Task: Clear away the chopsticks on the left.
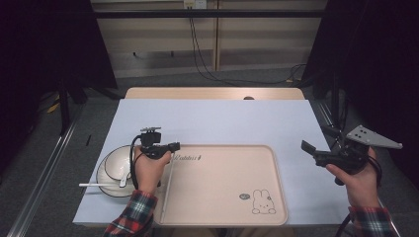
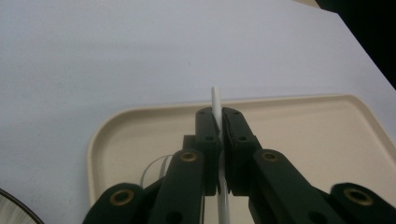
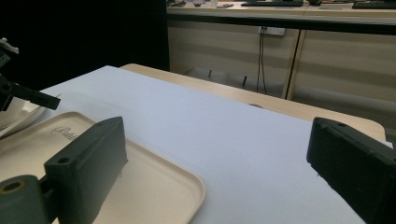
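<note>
My left gripper (image 1: 174, 146) is shut on a thin white stick (image 2: 215, 98), whose tip pokes out beyond the jaws. In the high view the white stick (image 1: 167, 190) trails back toward the person along the left rim of the beige tray (image 1: 222, 182). In the left gripper view my left gripper (image 2: 218, 114) hovers over the near left corner of the tray (image 2: 303, 126). My right gripper (image 1: 317, 140) is held off the tray's right side. In the right gripper view its jaws stand wide apart, and nothing lies between them at the right gripper (image 3: 219, 154).
A white bowl (image 1: 111, 165) with a dark rim sits left of the tray, and a white spoon-like utensil (image 1: 101, 184) lies across it. The tray carries a rabbit drawing (image 1: 263, 202) at its near right. A white sheet (image 1: 217, 121) covers the table.
</note>
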Tool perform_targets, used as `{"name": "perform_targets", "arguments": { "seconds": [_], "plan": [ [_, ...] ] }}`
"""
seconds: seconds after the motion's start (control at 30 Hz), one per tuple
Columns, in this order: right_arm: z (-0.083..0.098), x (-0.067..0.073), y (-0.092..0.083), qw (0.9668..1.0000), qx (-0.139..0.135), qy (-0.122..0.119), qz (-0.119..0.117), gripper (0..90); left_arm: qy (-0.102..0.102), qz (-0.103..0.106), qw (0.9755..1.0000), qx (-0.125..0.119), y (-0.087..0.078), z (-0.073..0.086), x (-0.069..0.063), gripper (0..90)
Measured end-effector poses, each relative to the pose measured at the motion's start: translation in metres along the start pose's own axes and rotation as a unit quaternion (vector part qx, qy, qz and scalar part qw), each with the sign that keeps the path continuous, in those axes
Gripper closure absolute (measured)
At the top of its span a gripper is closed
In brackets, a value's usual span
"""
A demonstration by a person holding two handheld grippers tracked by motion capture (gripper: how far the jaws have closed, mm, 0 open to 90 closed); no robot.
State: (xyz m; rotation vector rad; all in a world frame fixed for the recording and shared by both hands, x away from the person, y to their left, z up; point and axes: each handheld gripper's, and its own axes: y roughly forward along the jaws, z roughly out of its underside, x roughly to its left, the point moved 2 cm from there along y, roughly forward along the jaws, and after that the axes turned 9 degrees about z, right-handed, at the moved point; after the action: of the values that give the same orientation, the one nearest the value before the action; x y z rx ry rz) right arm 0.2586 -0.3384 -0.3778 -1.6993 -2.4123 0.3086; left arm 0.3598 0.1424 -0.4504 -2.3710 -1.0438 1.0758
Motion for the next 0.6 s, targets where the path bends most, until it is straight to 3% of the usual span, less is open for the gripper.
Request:
{"name": "perform_targets", "arguments": {
  "seconds": [0.37,0.6],
  "plan": [
    [0.0,0.0,-0.001,1.0,-0.003,0.005,0.002,4.5,-0.013,-0.019,0.9996,0.016,0.011,0.007,0.011,84.9],
    [-0.001,-0.001,-0.001,1.0,-0.004,0.001,0.003,4.6,0.001,-0.047,0.9987,0.021,0.009,0.005,0.012,84.1]
  ]
}}
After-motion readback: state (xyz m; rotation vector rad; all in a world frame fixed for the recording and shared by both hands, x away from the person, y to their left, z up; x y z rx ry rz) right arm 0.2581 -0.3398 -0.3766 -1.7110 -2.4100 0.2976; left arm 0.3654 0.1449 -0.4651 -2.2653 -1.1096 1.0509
